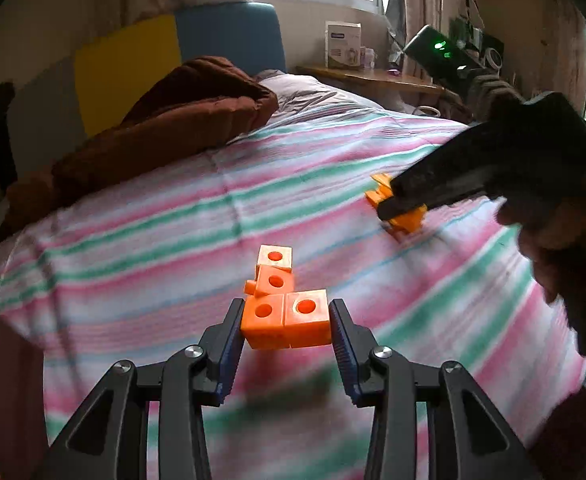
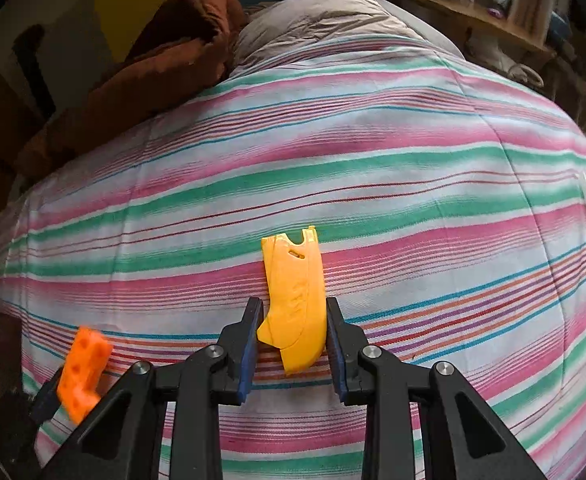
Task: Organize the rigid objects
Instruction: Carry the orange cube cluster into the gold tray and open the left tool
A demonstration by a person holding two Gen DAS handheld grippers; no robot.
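An orange block piece [image 1: 285, 320] made of several joined cubes with round holes sits between my left gripper's [image 1: 287, 312] blue pads, which press its two nearest cubes; it hangs just above the striped bedspread [image 1: 333, 160]. In the right wrist view this piece [image 2: 83, 372] shows blurred at the lower left. My right gripper [image 2: 293, 308] is shut on a curved yellow-orange plastic piece [image 2: 293, 280], low over the bedspread [image 2: 373, 168]. The left wrist view shows that gripper [image 1: 391, 200] at the right, with the piece [image 1: 409, 220] partly hidden by its fingers.
A brown blanket [image 1: 165, 128] is heaped at the bed's far left, with a grey pillow [image 2: 325, 20] behind it. A wooden side table [image 1: 373, 78] with a white box [image 1: 343, 46] stands beyond the bed. A hand [image 1: 565, 240] holds the right gripper's handle.
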